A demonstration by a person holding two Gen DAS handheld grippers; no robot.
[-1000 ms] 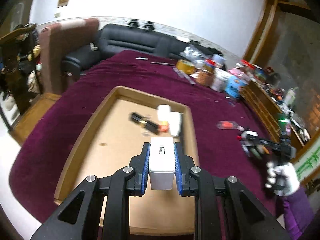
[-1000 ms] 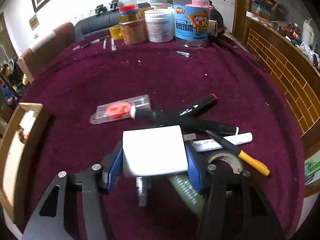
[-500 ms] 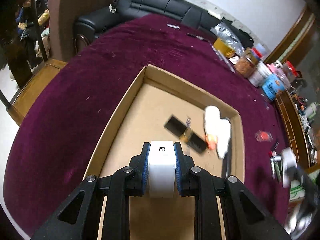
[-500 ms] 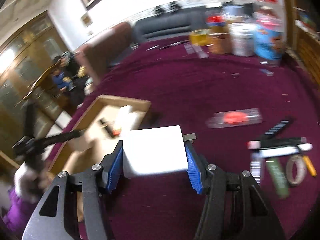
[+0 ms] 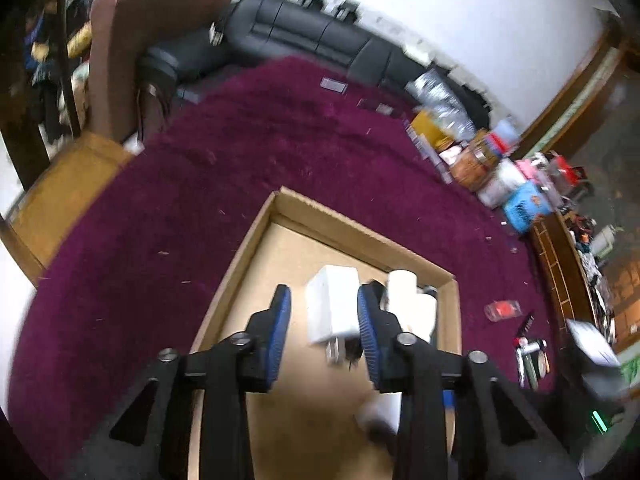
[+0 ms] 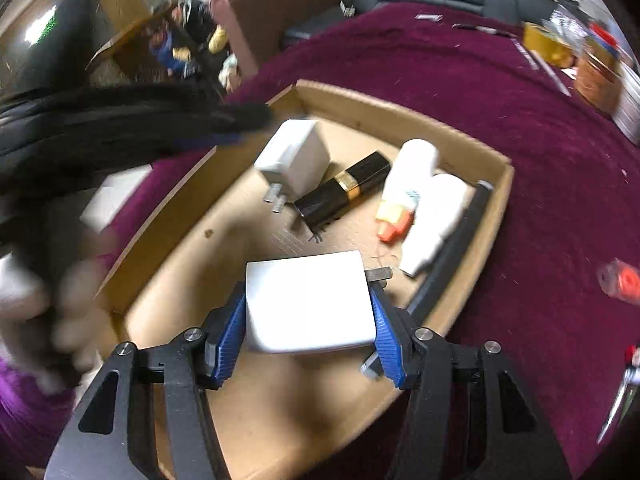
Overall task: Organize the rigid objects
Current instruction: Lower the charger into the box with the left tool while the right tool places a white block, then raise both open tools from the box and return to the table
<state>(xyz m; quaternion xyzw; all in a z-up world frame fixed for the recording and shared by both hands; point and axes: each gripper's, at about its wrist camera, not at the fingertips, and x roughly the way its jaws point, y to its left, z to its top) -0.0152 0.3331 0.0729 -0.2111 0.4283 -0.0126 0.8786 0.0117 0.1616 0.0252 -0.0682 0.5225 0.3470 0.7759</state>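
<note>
A shallow cardboard tray (image 5: 328, 224) (image 6: 404, 116) lies on the purple table. My left gripper (image 5: 324, 320) is open above it; a white plug adapter (image 5: 334, 306) (image 6: 294, 160) lies free in the tray between its spread fingers. My right gripper (image 6: 310, 308) is shut on a white square charger (image 6: 308, 300) and holds it over the tray's near half. In the tray also lie a black and gold lipstick (image 6: 344, 190), a white glue bottle with an orange cap (image 6: 404, 188) and a black marker (image 6: 456, 240).
The left gripper's arm and the person's hand (image 6: 60, 320) cross the left side of the right wrist view. Jars and tubs (image 5: 504, 184) stand at the table's far right. Pens and small items (image 5: 528, 344) lie right of the tray. A black sofa (image 5: 320, 40) is beyond the table.
My left gripper has opened and let the white plug adapter go into the tray. My right gripper has carried the white charger from the pen pile to above the tray.
</note>
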